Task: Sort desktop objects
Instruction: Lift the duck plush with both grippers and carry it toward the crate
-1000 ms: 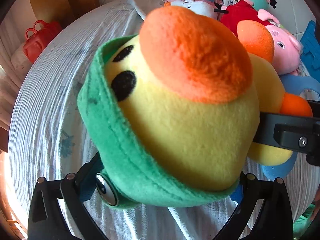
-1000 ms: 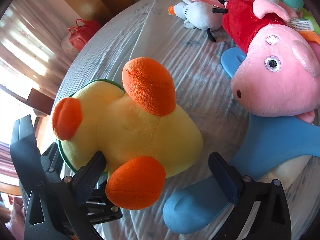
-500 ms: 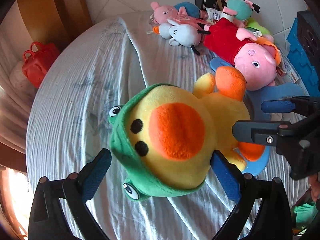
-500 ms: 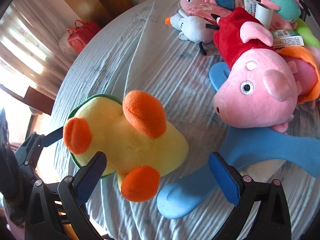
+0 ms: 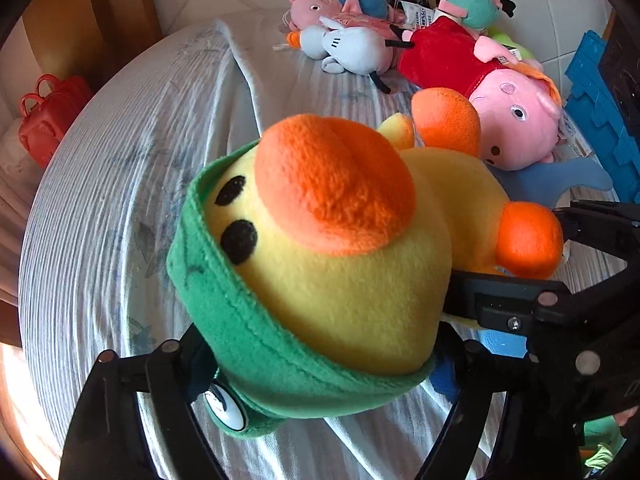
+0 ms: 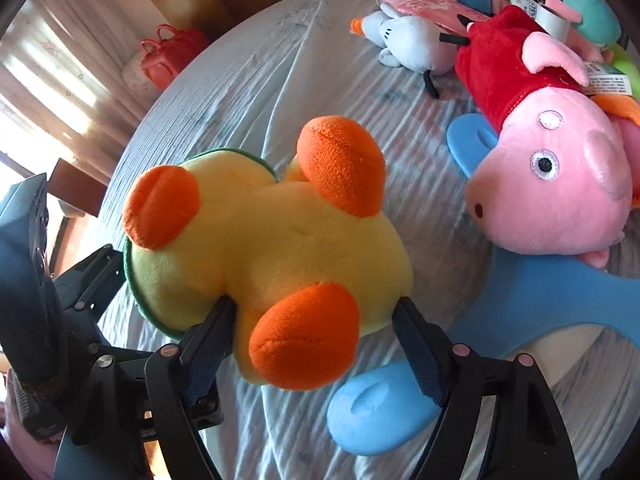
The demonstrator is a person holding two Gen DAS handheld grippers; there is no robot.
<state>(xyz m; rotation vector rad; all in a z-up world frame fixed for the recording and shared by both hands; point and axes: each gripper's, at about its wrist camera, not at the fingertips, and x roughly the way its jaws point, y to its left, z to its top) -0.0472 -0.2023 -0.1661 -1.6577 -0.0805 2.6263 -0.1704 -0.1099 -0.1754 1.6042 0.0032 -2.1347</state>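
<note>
Both grippers are on the same toy. The left gripper point(image 5: 320, 364) has its jaws closing around the duck's point(image 5: 344, 264) head, squeezing the green hood point(image 5: 248, 332) from both sides, so the pads look pressed into the plush. The right gripper point(image 6: 316, 328) is closing too, with its pads dug into the duck's point(image 6: 276, 248) yellow bottom end, one orange foot point(image 6: 304, 336) bulging out between the fingers. In the left view the right gripper's black fingers come in from the right edge, clamped by that foot.

So the duck is held at both ends, belly and beak point(image 5: 332, 184) facing the left camera, over the pale striped cloth point(image 5: 120, 184). Can't tell for sure whether it's fully clear of the cloth.

Further out: a big pink pig point(image 6: 560, 184) in a red dress lies just beside the duck, on top of a blue plush point(image 6: 552, 304). Behind it there's a white plush point(image 5: 352, 50), a smaller pink pig point(image 5: 316, 8) and a teal one point(image 5: 474, 2) piled near the far edge. A red bag point(image 5: 48, 112) sits off the table to the left.
</note>
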